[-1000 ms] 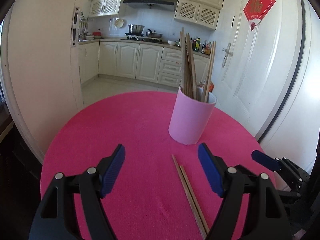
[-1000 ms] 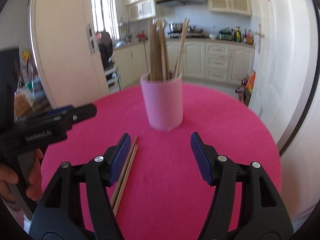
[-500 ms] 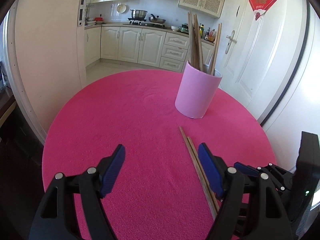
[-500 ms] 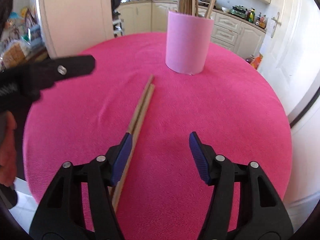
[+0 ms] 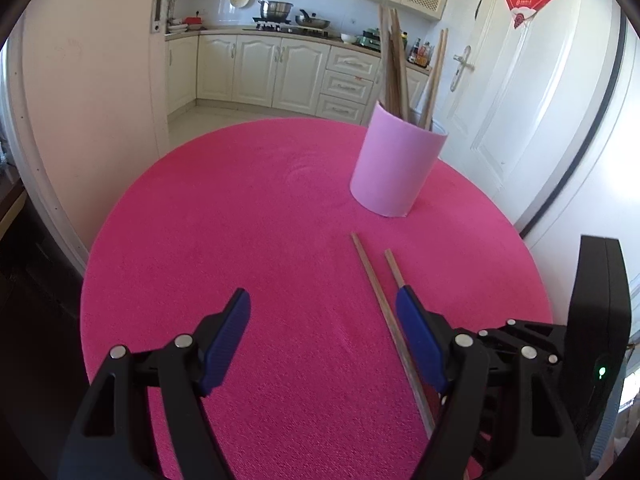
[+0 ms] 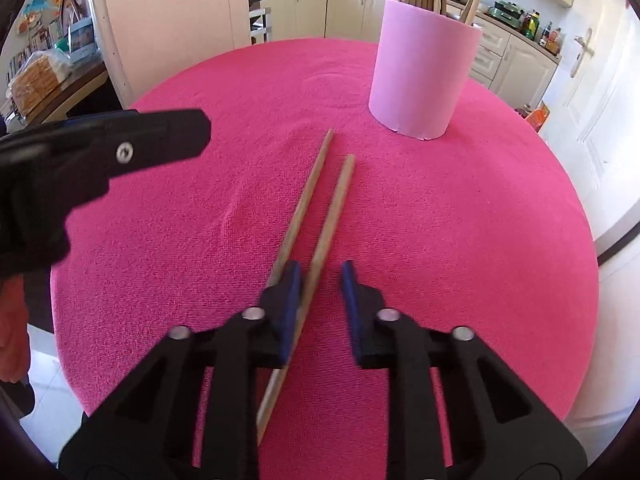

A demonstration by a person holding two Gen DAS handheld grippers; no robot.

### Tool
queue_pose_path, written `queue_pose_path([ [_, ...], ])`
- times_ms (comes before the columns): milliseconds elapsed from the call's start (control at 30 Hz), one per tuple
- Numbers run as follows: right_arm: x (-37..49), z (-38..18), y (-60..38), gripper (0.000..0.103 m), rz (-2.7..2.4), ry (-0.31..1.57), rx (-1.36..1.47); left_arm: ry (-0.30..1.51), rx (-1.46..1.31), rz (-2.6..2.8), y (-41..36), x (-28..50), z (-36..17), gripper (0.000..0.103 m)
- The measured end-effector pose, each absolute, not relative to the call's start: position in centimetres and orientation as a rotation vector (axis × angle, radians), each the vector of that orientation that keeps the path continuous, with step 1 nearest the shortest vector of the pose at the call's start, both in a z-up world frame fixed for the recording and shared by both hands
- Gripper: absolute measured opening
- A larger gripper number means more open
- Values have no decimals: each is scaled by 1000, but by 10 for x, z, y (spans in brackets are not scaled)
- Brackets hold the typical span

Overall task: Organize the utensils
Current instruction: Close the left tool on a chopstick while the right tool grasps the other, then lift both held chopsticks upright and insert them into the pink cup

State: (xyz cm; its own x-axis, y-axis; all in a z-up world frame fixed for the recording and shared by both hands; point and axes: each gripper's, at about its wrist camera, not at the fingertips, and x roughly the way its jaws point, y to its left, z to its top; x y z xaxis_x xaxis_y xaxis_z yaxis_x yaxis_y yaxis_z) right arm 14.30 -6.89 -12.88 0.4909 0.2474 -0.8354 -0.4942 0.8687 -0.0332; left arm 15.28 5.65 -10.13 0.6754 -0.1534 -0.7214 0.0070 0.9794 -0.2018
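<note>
Two wooden chopsticks (image 6: 320,208) lie side by side on the pink round table (image 6: 460,240); in the left wrist view they (image 5: 380,292) lie by my right-hand finger. A pink holder (image 6: 420,72) with several chopsticks stands behind them, also in the left wrist view (image 5: 396,164). My right gripper (image 6: 320,300) is low over the table, jaws partly closed with a gap. The right chopstick runs between its pads, the left one passes under the left pad. My left gripper (image 5: 324,336) is open and empty, hovering left of the chopsticks.
The table edge curves close on the right, next to a white door (image 5: 500,100). Kitchen cabinets (image 5: 280,72) stand beyond the table. The left gripper's body (image 6: 100,152) shows at the left of the right wrist view.
My right gripper has come down over the chopsticks and its jaws have narrowed around one of them. The chopsticks have spread slightly apart. The left gripper has pulled back a little.
</note>
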Motion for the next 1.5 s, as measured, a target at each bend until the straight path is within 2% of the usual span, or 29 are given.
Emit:
queue_pose_path([
  [100, 148, -127, -80, 6, 455, 976, -276, 869, -165, -114, 45, 158, -104, 74],
  [367, 162, -126, -116, 6, 447, 1027, -210, 1043, -39, -118, 2, 178, -126, 73],
  [400, 163, -126, -118, 6, 454, 1033, -203, 1059, -36, -121, -1, 180, -129, 68],
  [433, 163, -127, -119, 6, 461, 1038, -198, 1080, -34, -125, -4, 181, -132, 57],
  [467, 163, -127, -119, 6, 466, 1042, -199, 1104, -35, -127, -6, 183, -136, 52],
  [567, 164, -126, -119, 6, 477, 1048, -200, 1116, -10, -106, -12, 186, -138, 48],
  [667, 167, -127, -119, 6, 488, 1053, -197, 1123, -1, -92, -14, 188, -137, 36],
  [733, 167, -126, -121, 6, 498, 1052, -195, 1126, -21, -91, -13, 190, -136, 12],
  [900, 168, -124, -127, 6, 527, 1040, -142, 1102, -70, -107, -2, 190, -133, 6],
  [1233, 166, -105, -140, 6, 582, 971, -37, 950, -107, -148, 4, 185, -104, 6],
  [1500, 159, -73, -155, 6, 649, 822, 89, 788, -115, -156, 0, 178, -73, 6],
])
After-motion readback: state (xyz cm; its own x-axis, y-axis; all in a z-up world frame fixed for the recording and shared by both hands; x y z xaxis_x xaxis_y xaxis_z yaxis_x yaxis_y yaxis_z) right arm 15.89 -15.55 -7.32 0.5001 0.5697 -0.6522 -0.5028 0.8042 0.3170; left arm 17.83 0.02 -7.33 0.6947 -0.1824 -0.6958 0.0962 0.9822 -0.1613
